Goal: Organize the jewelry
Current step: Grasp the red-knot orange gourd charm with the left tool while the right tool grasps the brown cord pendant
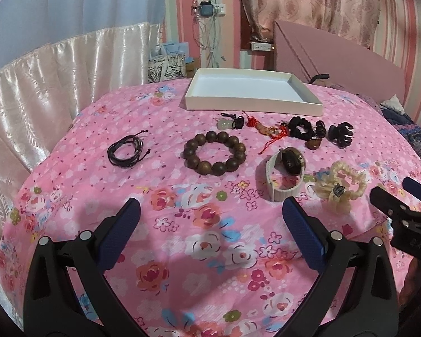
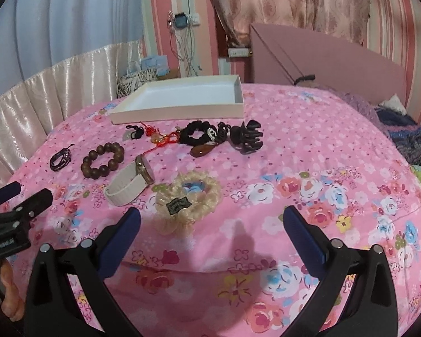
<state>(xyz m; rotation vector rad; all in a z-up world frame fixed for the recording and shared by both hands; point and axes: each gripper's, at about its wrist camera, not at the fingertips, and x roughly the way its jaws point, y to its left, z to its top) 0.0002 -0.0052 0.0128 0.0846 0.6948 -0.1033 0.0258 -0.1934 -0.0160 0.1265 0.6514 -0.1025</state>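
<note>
Hovering over the bedspread (image 1: pixel 103 118), our left gripper (image 1: pixel 210 216) and right gripper (image 2: pixel 212 221) gape wide, empty. We record jewelry strewn mid-bed, wooden bead bracelet (image 1: pixel 214 153) included, before the far-edge white tray (image 1: pixel 311 101).

**A bedroom at home**

You're working over a bed — its pink floral sheet (image 1: pixel 205 224) spreads under everything, with a pink headboard (image 1: pixel 336 56) at the far end. Pink striped wallpaper (image 2: pixel 393 28), patterned curtains (image 1: pixel 308 0) and a wall socket trailing charger cables (image 1: pixel 210 28) surround it.
</note>
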